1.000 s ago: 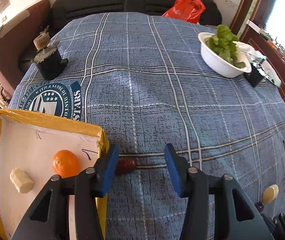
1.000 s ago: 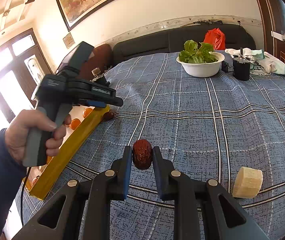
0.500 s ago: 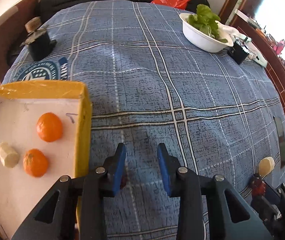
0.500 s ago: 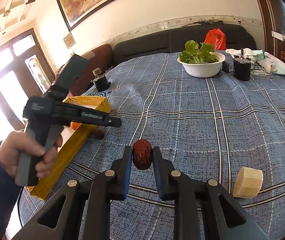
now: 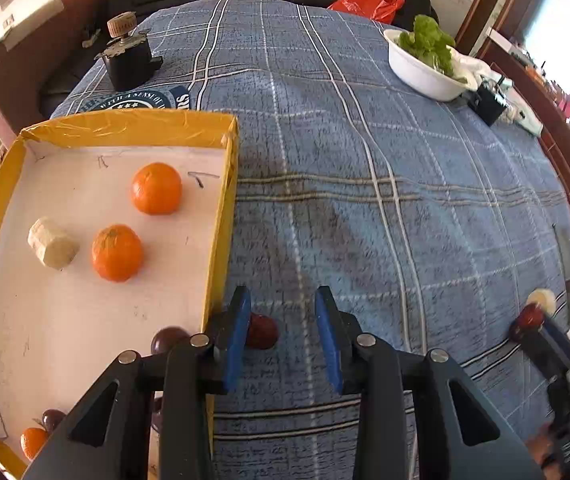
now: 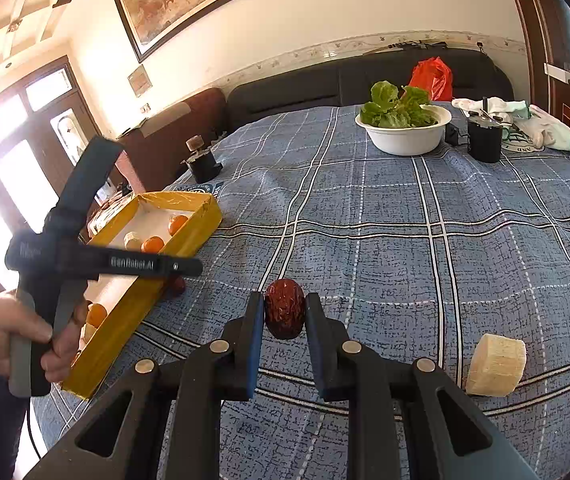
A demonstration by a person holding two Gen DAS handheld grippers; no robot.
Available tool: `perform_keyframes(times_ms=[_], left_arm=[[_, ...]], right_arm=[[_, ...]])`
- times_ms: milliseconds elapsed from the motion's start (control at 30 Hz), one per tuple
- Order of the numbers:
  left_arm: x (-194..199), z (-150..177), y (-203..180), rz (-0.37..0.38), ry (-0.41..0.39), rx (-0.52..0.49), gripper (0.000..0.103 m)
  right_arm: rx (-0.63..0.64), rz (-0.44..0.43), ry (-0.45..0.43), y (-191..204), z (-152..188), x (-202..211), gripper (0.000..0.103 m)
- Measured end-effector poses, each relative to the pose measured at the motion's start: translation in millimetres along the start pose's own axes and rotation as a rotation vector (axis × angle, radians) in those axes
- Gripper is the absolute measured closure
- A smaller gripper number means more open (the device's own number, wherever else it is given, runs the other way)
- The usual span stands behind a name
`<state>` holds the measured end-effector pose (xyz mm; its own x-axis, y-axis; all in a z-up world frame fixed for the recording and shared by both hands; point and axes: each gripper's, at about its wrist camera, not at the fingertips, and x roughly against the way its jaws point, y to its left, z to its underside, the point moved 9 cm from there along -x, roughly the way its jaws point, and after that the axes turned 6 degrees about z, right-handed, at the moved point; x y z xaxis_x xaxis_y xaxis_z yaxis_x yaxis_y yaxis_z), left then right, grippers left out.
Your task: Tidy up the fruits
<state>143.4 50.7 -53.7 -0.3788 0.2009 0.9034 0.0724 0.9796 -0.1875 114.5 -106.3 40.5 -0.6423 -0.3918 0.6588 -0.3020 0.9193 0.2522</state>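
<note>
My right gripper fingers are clamped on a wrinkled dark-red jujube. My left gripper fingers stand apart and empty, another small red jujube just inside the left-hand finger, beside the yellow cardboard tray. Closing now could squirt it sideways against the tray wall.

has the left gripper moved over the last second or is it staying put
Yes. In the right wrist view the left gripper has slid back along the yellow tray, from near its far corner toward its near end.
</note>
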Motion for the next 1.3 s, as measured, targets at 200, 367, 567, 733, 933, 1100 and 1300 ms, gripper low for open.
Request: perform_keyframes(times_ms=[200, 367, 567, 733, 933, 1100, 1300], left_arm=[[-1, 25, -22, 0.089, 0.039, -0.019, 0.064], [21, 39, -39, 0.153, 0.015, -0.058, 0.063], [33, 50, -25, 0.142, 0.026, -0.077, 0.061], [41, 70, -16, 0.166, 0.019, -0.049, 0.061], [75, 99, -11, 0.153, -0.065, -0.055, 0.061], [84, 119, -9, 0.101, -0.097, -0.082, 0.061], [81, 129, -15, 0.034, -0.142, -0.161, 0.074]], right_arm=[[0.003, 0.001, -0.003, 1, 0, 1, 0.08], [0.004, -0.001, -0.005, 2, 0, 1, 0.08], [0.007, -0.003, -0.003, 3, 0, 2, 0.08], [0.013, -0.004, -0.002, 5, 1, 1, 0.08], [0.014, -0.005, 0.002, 5, 1, 0, 0.08], [0.021, -0.007, 0.006, 7, 3, -2, 0.08], [0.023, -0.008, 0.002, 8, 3, -1, 0.08]])
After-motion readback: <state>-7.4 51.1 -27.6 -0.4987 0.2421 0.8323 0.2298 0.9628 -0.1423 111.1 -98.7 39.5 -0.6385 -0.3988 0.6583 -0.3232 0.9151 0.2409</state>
